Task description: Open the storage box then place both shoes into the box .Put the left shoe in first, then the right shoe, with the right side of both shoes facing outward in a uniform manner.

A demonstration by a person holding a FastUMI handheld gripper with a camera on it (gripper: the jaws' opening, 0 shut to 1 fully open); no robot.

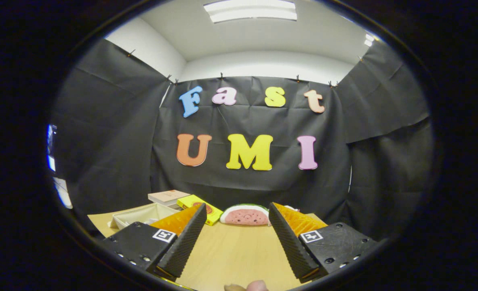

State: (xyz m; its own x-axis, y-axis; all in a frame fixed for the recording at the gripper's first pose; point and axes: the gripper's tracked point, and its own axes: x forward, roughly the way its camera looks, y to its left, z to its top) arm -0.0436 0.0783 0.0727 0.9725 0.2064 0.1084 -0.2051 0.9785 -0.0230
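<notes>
Two fingers of the tool (236, 226) gape wide, holding nothing, above the table (239, 254); watermelon-like toy (245, 215) beyond.

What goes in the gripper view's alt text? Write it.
The open tongs hover empty over a wooden table. Beyond the fingers lie a watermelon-slice toy, a yellow box, a shallow cream tray and a book, against black cloth.

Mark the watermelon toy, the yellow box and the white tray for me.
watermelon toy (245, 216): gripper view, on its pink flesh, beyond the open jaws.
yellow box (193, 201): gripper view, on its top face.
white tray (130, 219): gripper view, on its near rim.
</notes>
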